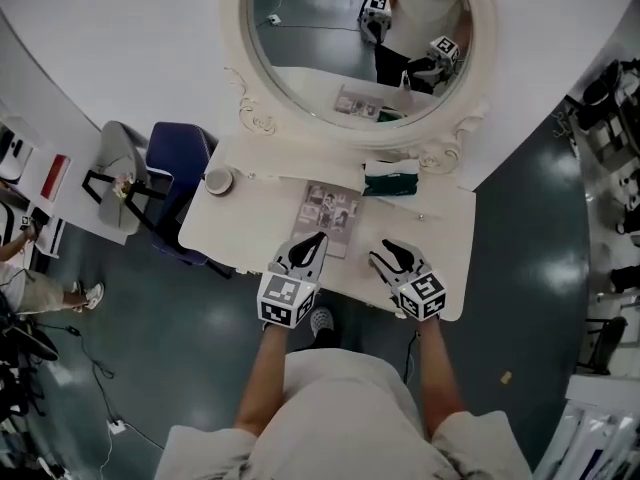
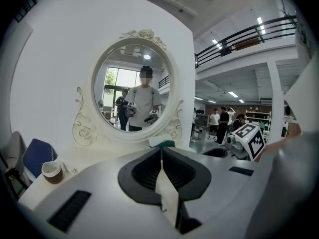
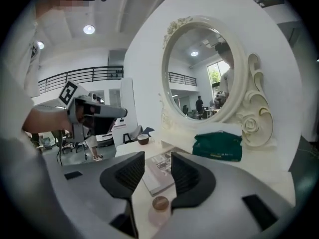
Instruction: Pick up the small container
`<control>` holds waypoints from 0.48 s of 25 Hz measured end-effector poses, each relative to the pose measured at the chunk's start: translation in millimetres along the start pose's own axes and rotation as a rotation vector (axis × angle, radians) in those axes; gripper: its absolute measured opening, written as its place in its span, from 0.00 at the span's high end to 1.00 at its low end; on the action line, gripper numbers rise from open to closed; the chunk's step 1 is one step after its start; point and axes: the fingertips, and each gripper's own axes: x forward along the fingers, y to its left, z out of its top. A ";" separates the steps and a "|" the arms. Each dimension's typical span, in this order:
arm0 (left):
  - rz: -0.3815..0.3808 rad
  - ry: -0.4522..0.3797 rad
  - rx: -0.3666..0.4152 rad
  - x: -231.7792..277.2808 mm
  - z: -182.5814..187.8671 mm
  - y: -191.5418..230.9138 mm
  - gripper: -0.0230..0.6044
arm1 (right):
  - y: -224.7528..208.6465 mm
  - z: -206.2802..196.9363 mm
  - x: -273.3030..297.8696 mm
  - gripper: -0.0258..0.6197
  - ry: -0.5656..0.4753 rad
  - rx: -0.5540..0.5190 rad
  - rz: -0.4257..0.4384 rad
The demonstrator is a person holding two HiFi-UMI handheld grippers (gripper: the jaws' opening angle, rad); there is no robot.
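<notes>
The small container (image 3: 160, 203), a little pale bottle with a round brown cap, stands on the white dressing table (image 1: 250, 223). In the right gripper view it sits low between the jaws of my right gripper (image 3: 158, 157), which is open; the pads do not press on it. From the head view the container is hidden under that gripper (image 1: 385, 251), which hovers over the table's front right part. My left gripper (image 1: 319, 237) is shut and empty, over the front edge beside a booklet; its jaws meet in the left gripper view (image 2: 161, 152).
A picture booklet (image 1: 328, 216) lies mid-table, a green packet (image 1: 391, 177) rests by the oval mirror (image 1: 350, 38), and a cup (image 1: 218, 180) stands at the back left corner. A blue chair (image 1: 178, 163) is left of the table. People stand in the hall behind.
</notes>
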 end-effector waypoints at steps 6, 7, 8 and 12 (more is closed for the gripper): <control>-0.075 0.022 0.013 16.4 -10.3 5.3 0.91 | -10.7 -39.1 16.4 0.69 0.013 0.082 -0.190; -0.089 0.026 0.016 18.8 -12.4 4.4 0.91 | -12.0 -43.7 17.4 0.68 0.009 0.091 -0.219; -0.102 0.029 0.015 21.6 -14.5 3.9 0.91 | -13.6 -47.7 18.4 0.68 0.006 0.100 -0.247; -0.133 0.039 -0.022 34.7 -24.0 2.8 0.91 | -18.9 -65.0 22.2 0.68 0.014 0.137 -0.350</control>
